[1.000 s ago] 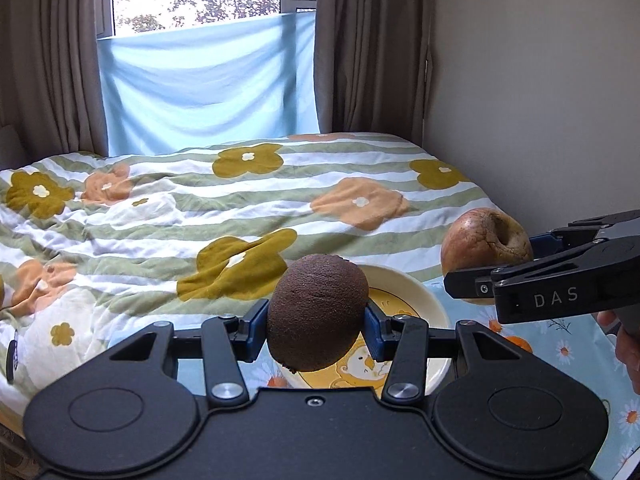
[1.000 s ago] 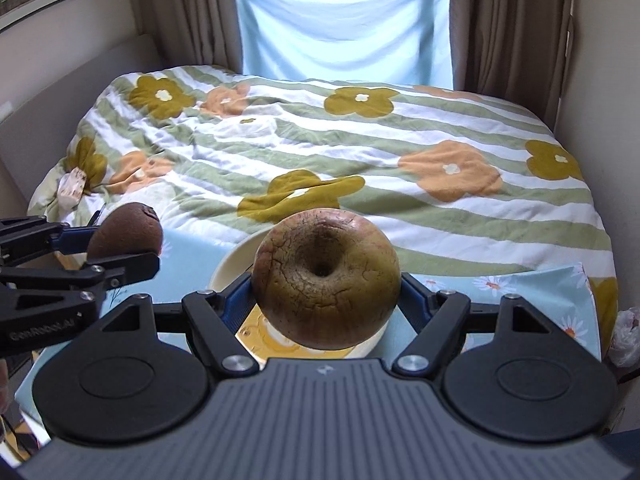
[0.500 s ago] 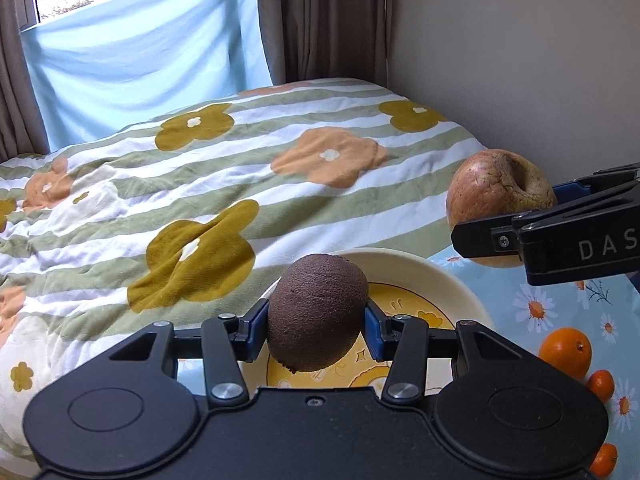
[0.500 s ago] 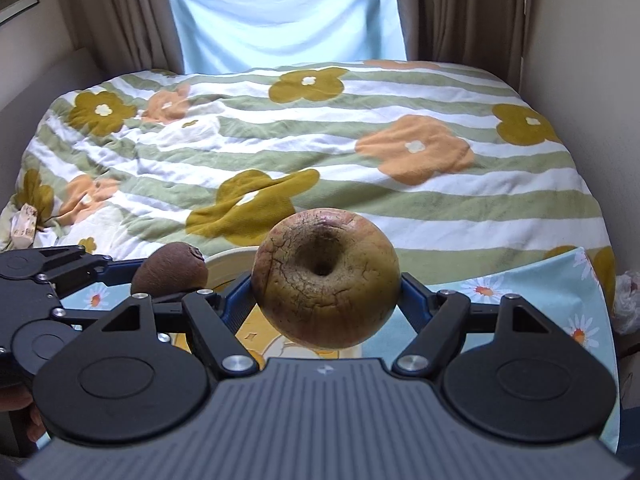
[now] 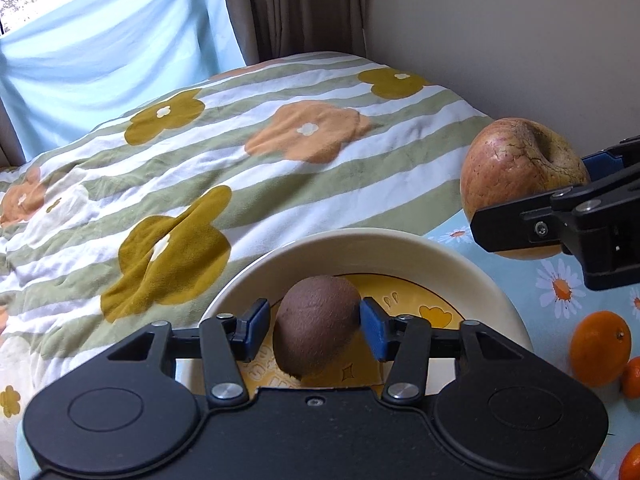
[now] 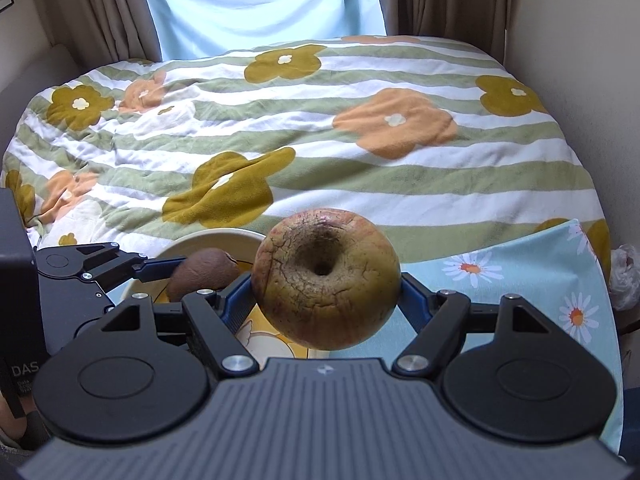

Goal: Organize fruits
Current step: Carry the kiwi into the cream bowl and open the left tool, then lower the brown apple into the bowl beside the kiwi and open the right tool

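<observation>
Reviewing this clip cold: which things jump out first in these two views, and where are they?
The big cracked apple fills the middle of the right wrist view, clamped in the right gripper near the bowl. In the left view a brown kiwi sits over the cream bowl between the left gripper pads, whose jaws have just been opening and no longer press it. Oranges lie on the daisy cloth at right.

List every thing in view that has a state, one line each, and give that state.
Left gripper: jaws have just been opening; pads stand clear of the kiwi between them.
Kiwi: released, over the bowl.
Right gripper: shut on the apple.
Apple: held, off the cloth.
Bowl: upright.
Oranges: lying on the daisy cloth.
</observation>
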